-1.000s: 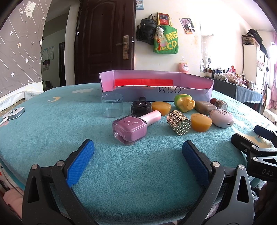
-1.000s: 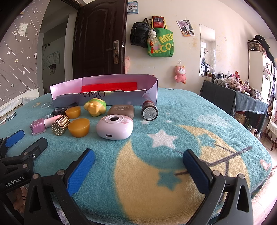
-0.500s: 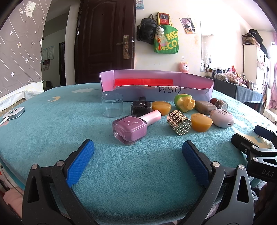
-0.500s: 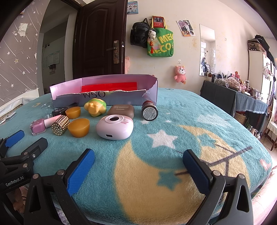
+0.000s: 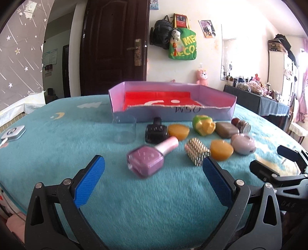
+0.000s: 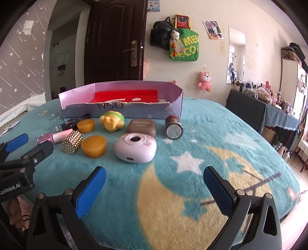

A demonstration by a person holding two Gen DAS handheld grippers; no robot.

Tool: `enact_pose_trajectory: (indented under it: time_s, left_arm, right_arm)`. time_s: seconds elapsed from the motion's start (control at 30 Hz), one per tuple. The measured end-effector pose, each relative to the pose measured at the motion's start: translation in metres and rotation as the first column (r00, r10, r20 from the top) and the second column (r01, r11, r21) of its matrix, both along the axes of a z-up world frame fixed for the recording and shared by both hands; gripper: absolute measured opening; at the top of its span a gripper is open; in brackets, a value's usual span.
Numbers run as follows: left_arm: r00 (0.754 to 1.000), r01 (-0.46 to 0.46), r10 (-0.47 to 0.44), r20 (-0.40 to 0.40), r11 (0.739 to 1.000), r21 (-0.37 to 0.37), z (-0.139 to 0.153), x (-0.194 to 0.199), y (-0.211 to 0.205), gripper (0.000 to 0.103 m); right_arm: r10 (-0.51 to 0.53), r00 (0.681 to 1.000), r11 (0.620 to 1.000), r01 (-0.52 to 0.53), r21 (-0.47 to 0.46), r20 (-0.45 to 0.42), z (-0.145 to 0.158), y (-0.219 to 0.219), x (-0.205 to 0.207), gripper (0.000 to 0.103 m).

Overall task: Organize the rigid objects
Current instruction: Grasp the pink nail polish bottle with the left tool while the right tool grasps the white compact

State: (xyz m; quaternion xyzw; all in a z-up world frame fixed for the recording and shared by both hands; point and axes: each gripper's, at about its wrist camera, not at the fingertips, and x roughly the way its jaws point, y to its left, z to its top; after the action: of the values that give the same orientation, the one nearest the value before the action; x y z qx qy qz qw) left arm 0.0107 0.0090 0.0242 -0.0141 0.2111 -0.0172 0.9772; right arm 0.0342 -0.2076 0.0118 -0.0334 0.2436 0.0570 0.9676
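Both my grippers, left (image 5: 153,173) and right (image 6: 154,183), gape wide and empty, the left lifted and edged forward since a moment ago toward the blurred, probably pink polish bottle (image 5: 149,158) lying short of the empty box (image 5: 171,113); sorting not begun.

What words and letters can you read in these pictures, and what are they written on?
"WSO": on the front wall of the purple box; it shows upside down in the left wrist view.
"GenRobot.AI": on the left gripper.
"MEC" over "ECO", partly hidden: on the green bag on the wall.
Lettering on the brown case: too small to read.
Paper by the door and poster above it: too small to read.
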Motion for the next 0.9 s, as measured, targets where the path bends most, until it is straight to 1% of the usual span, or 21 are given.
enact_pose_trajectory:
  time_s: [0.1,0.27,0.37,0.43,0.53,0.6,0.67,0.73,0.77,0.83,0.87,0.9]
  left_arm:
    - [1.000,0.018,-0.018,-0.021,1.000,-0.022,0.007,0.006,0.007,0.103]
    - [0.996,0.061,-0.063,-0.070,0.997,-0.040,0.018,0.021,0.021,0.103]
    - [0.987,0.096,-0.102,-0.125,0.994,-0.051,0.021,0.033,0.029,0.103]
    - [0.980,0.113,-0.119,-0.157,0.992,-0.048,0.021,0.041,0.033,0.102]
    - [0.969,0.163,-0.164,-0.188,0.986,-0.019,0.020,0.049,0.033,0.097]
    - [0.958,0.200,-0.194,-0.210,0.980,0.007,0.020,0.053,0.030,0.087]
    - [0.946,0.228,-0.218,-0.240,0.973,0.016,0.020,0.058,0.028,0.084]
    - [0.926,0.262,-0.253,-0.280,0.965,-0.005,0.018,0.064,0.027,0.077]
    - [0.919,0.272,-0.263,-0.295,0.962,-0.013,0.017,0.067,0.028,0.072]
    - [0.897,0.298,-0.291,-0.332,0.954,-0.031,0.013,0.073,0.025,0.059]
    - [0.886,0.309,-0.302,-0.351,0.950,-0.040,0.010,0.076,0.023,0.048]
    - [0.892,0.305,-0.296,-0.343,0.952,-0.027,0.010,0.076,0.022,0.040]
  right_arm:
    - [-0.004,1.000,1.000,0.004,0.023,-0.008,0.006,-0.002,0.007,0.103]
    - [0.000,0.998,0.998,0.004,0.057,-0.069,0.012,-0.006,0.024,0.103]
    - [-0.026,0.993,0.999,0.030,0.037,-0.114,0.012,-0.003,0.034,0.103]
    - [-0.006,0.990,0.998,0.015,0.063,-0.141,0.012,-0.003,0.040,0.103]
    - [-0.011,0.984,0.996,0.026,0.080,-0.175,0.012,-0.004,0.048,0.103]
    - [-0.014,0.982,0.996,0.032,0.089,-0.188,0.011,-0.004,0.051,0.102]
    - [-0.005,0.979,0.995,0.024,0.092,-0.206,0.010,-0.003,0.055,0.099]
    - [0.006,0.975,0.995,0.016,0.095,-0.222,0.009,0.000,0.060,0.094]
    - [0.010,0.973,0.995,0.013,0.097,-0.229,0.008,0.001,0.062,0.090]
    - [0.018,0.974,0.996,0.003,0.094,-0.224,0.008,0.003,0.062,0.087]
    - [0.033,0.975,0.995,-0.011,0.100,-0.221,0.008,0.005,0.062,0.078]
    - [0.045,0.975,0.995,-0.023,0.102,-0.219,0.008,0.006,0.061,0.068]
